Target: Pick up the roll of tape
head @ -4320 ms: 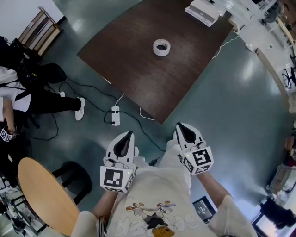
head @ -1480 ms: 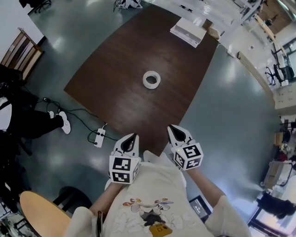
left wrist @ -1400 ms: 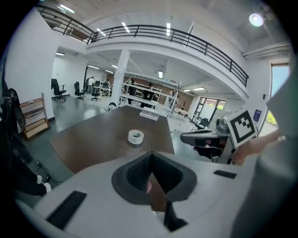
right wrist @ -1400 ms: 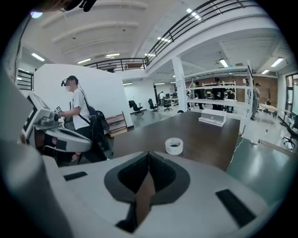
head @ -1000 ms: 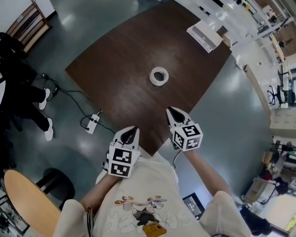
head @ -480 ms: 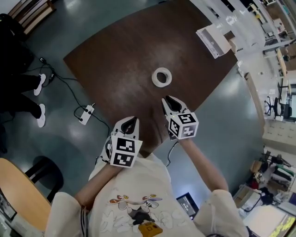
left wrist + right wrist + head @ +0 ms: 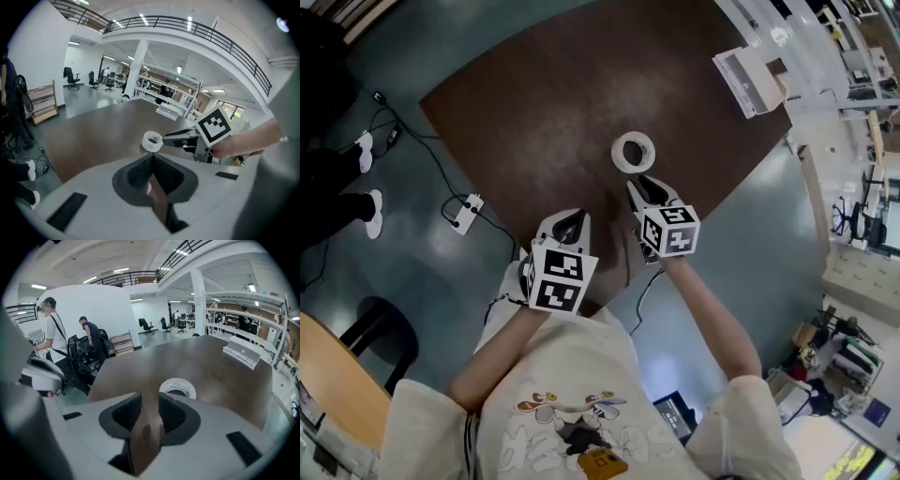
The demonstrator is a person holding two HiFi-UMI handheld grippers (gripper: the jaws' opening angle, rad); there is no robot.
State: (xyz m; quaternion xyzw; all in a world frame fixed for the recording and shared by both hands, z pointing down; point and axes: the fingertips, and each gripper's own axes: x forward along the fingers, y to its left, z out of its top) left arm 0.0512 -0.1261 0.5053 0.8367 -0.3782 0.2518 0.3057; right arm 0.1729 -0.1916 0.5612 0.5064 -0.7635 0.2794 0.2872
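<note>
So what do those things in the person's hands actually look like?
The left tool and right tool are white plastic shells tapering to a point, lined dark inside the jaws. Each carries a white cube with black square markers at the back. The person wears a cream short-sleeved T-shirt with a cartoon print.

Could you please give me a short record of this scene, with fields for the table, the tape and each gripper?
surface: dark brown wooden table
target: white roll of tape, lying flat on the table, not held
right gripper: jaws apart, just been opening, nothing between them; tape just ahead of the tips
left gripper: jaws together, empty, behind the right one
other: flat white box at the table's far edge; white power strip on the floor
</note>
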